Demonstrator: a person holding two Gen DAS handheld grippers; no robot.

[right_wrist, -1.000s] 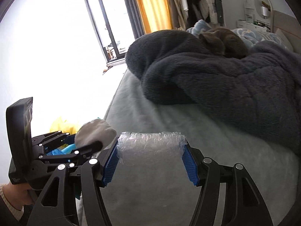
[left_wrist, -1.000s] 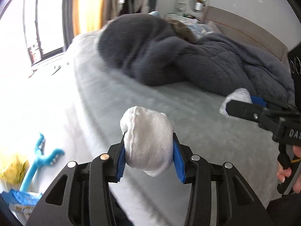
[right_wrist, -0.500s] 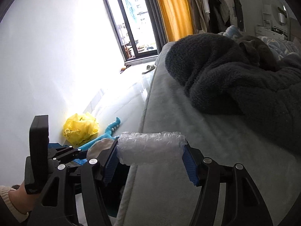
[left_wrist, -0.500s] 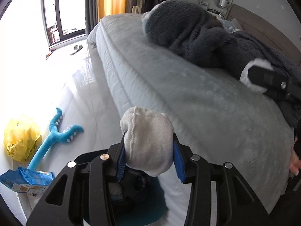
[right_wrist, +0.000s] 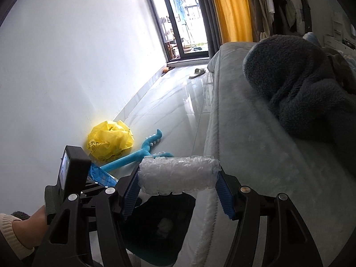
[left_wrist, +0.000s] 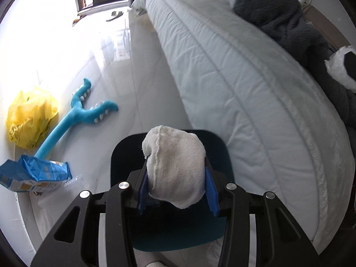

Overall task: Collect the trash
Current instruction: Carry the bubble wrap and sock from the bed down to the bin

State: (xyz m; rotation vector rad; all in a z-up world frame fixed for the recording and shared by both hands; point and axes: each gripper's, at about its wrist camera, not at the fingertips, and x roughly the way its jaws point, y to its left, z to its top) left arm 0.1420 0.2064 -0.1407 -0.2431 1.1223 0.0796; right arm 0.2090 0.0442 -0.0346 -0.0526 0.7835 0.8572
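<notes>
Below my left gripper (left_wrist: 175, 175) sits the bin (left_wrist: 219, 153), dark blue and open, on the floor right beside the bed (left_wrist: 244, 71). My left fingers are pinching a white rag (left_wrist: 175, 166), a soft ball of cloth, and it hangs right over the bin's mouth. I think this one is ready to drop.

My right gripper (right_wrist: 178, 191) is pinching a roll of bubble wrap (right_wrist: 178, 174) across its two ends. It is up by the edge of the bed, and the bin (right_wrist: 160, 227) is below it and a bit to the left. I can see something small and pale down inside the bin, but it is too dark to say what it is.

So two bits of trash are picked up and held, but neither is in the bin yet. That is the next job, I think: let the rag go first, then bring the wrap over and let it go too.

More stuff is left on the floor by the wall. I see a yellow bag (left_wrist: 30, 116), all scrunched up, and a blue packet (left_wrist: 33, 174) near it. Those look like trash to me. A blue toy (left_wrist: 77, 115) lies between them and the bed, and I would guess it is not trash. A slipper (right_wrist: 197, 72) sits far off by the window (right_wrist: 184, 22). A dark blanket (right_wrist: 300, 84) is piled on the bed.
</notes>
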